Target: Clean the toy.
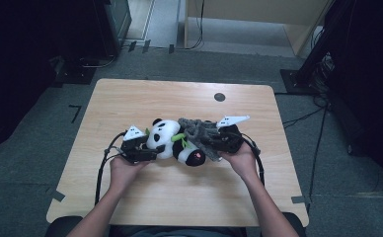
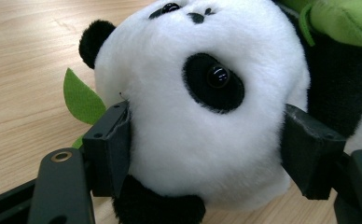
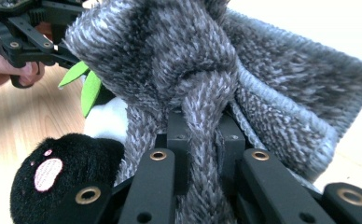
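Light wooden table (image 1: 130, 98), dim room. Black-and-white plush panda (image 1: 172, 142) lies mid-table, nearer the near edge. Left gripper (image 1: 147, 148) clamps its head; right gripper (image 1: 214, 140) pinches the fuzzy grey knitted scarf (image 1: 197, 129), which hides the panda's torso. Pink foot pad (image 3: 46, 173) is clear in the right gripper view.

A round dark spot (image 1: 219, 97) sits upper centre on the table (image 1: 130, 98), cables (image 1: 303, 118) trailing off right.
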